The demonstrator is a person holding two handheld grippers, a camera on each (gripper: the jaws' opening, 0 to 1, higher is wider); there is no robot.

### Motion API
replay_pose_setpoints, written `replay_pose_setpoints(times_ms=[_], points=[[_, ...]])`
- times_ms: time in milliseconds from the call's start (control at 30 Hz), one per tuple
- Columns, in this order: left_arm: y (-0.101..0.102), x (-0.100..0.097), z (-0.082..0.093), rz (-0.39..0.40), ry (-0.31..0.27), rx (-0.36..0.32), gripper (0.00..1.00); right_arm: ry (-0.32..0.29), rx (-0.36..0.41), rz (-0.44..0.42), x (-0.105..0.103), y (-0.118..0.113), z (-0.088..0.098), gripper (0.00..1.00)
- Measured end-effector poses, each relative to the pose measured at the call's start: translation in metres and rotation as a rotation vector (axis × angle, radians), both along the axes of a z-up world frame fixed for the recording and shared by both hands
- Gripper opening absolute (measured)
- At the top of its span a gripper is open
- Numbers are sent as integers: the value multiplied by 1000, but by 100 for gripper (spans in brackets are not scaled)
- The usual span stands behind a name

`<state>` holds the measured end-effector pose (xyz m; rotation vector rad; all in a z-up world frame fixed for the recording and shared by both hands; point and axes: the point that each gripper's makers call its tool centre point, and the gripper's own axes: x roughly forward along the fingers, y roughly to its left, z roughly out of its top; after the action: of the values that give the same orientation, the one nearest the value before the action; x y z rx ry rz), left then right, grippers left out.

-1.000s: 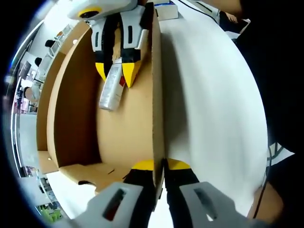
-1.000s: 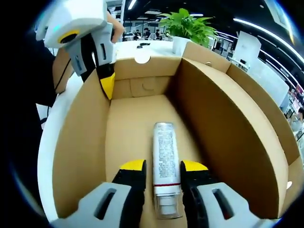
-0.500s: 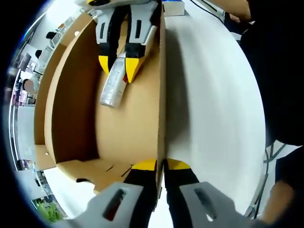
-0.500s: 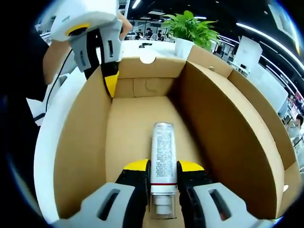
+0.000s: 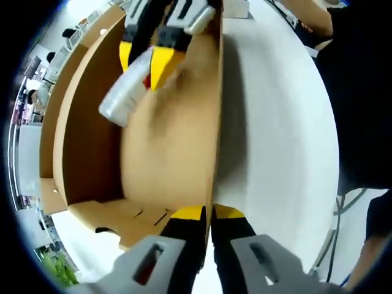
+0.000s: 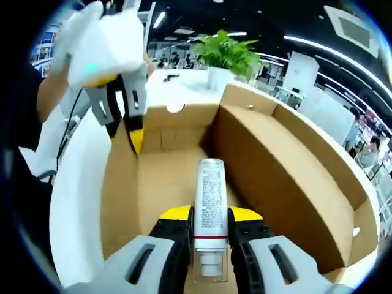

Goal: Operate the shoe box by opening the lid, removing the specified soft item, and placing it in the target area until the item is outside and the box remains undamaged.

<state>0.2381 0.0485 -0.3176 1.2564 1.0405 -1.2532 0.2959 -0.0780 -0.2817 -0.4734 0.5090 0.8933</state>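
An open brown cardboard shoe box [image 5: 165, 159] lies on a white table. My left gripper [image 5: 209, 212] is shut on the box's side wall [image 5: 212, 141], pinching its top edge. In the right gripper view the same gripper [image 6: 133, 136] clamps the left wall of the box [image 6: 282, 165]. My right gripper [image 6: 210, 214] is shut on a white and silver tube [image 6: 211, 187] with small print, held lengthwise between the jaws above the box floor. In the left gripper view the right gripper [image 5: 146, 58] comes in from the top with the tube [image 5: 122, 98] sticking out, tilted.
The white table [image 5: 275, 153] runs along the box's outer side, also white table [image 6: 73, 202]. A potted green plant [image 6: 223, 52] stands beyond the far end of the box. A person's dark sleeve [image 5: 361, 92] is at the right. An office lies behind.
My right gripper went from open around the tube to shut on it, then raised it off the box floor. The left gripper kept its grip on the wall.
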Motion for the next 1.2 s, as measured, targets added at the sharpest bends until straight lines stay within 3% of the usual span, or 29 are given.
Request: replay_pose_setpoints(times_ms=[167,433,667,900,1200], points=[[2,0,-1,2,-6,-5,4,-32,111,-74,-7,-11,28,21],[1,0,-2,2,2,-21,3,-90,217,-125,-25,-35,68,21],[-1,0,-2,-2,1,-41,3,-87,243,-172,-29,-53,74,21],[-3,0,-2,-2,-19,-65,4,-105,300,-213,-35,-68,92,21],[-4,1,-1,5,-6,-90,4,-136,317,-331,-33,-116,100,21]])
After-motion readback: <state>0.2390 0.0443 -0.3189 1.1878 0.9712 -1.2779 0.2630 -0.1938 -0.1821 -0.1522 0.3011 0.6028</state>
